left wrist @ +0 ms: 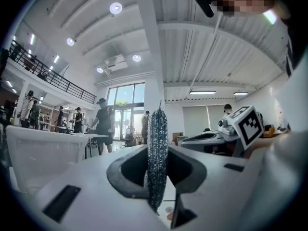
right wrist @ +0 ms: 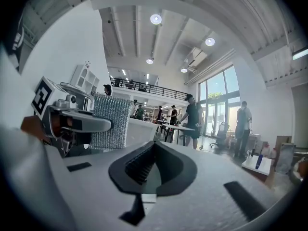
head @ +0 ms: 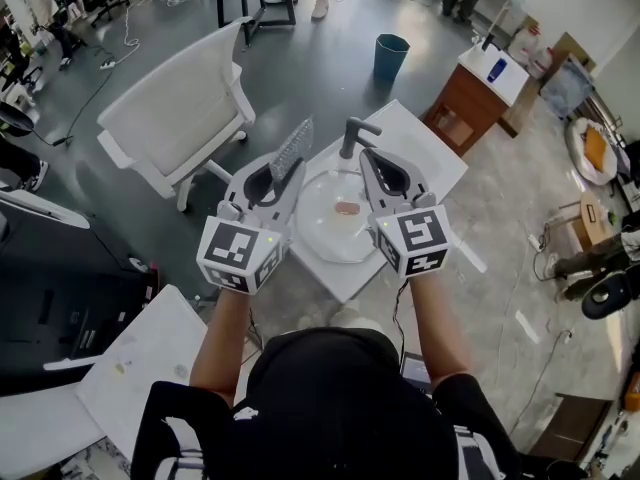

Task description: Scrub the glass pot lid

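Head view puts both your forearms straight out in front of you, side by side, with the 2 grippers angled slightly toward each other over the small white table. For print, what reads clearly is the bold black-and-white square marker on each cube (patterns only, not letters). 1 faces up on the left gripper and 1 on the right gripper, both cubes at the end nearest your wrists.

Your left gripper is clamped on the scrub pad, a grey, sparkly mesh sheet. The left gripper view has it edge-on and upright, pinched between the 2 jaws and rising well past their tips. The right gripper view shows that gripper's jaws pressed together with nothing between them. It looks level across the room, with the pad and your left gripper off to its left.

The glass pot lid lies flat on the table, under and between the 2 grippers, its pinkish knob up in the gap between them. From above you cannot tell whether either gripper touches the glass. A grey bent piece shows just past the right gripper's tip; what it is cannot be made out. A white chair stands to the table's left, with a teal bin beyond the table.
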Demonstrator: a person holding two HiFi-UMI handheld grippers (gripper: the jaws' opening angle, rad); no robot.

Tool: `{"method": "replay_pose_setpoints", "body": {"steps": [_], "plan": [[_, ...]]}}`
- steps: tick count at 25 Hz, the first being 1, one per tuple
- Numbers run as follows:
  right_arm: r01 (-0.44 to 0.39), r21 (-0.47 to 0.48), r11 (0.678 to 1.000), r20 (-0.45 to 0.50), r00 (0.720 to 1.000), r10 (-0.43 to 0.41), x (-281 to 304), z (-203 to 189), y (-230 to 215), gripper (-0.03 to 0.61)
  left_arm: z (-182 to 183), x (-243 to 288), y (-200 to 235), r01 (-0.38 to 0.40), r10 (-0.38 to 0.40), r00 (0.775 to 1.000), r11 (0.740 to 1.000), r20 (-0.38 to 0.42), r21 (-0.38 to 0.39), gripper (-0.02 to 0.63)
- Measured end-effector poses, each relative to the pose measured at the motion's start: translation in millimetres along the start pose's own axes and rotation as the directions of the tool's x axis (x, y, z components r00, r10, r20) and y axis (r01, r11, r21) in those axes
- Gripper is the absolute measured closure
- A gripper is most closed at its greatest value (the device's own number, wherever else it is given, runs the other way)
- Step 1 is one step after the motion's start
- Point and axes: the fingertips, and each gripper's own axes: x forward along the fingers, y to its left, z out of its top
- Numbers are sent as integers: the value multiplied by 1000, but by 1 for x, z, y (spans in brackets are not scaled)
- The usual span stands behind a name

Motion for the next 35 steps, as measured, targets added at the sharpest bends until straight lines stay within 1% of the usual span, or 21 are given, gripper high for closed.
{"method": "replay_pose_setpoints", "body": {"steps": [8,14,20,25,30,33,35], "plan": [[-1,17,1000,-31,1000,1,6,-19,-17,580,-17,22,-5,16,-16,999,1000,-32,-23,546],[-15,35,999,-62,998,17,14,-36,-33,580,-36,46,-8,29,-31,996,999,-78,-37,546],[-43,49,998,-106,993,48,23,-66,-44,580,-70,66,-9,29,-39,989,997,-142,-72,546],[-83,72,994,-176,980,95,30,-104,-52,580,-101,84,-14,24,-42,979,996,-197,-90,546],[-118,100,988,-249,958,140,31,-146,-54,580,-137,95,-20,0,-40,972,985,-232,-170,546],[-135,120,984,-284,945,164,31,-168,-54,580,-157,100,-22,-14,-35,962,985,-271,-174,546],[-145,135,980,-305,935,181,31,-181,-54,580,-170,103,-23,-11,-39,958,985,-283,-173,546]]}}
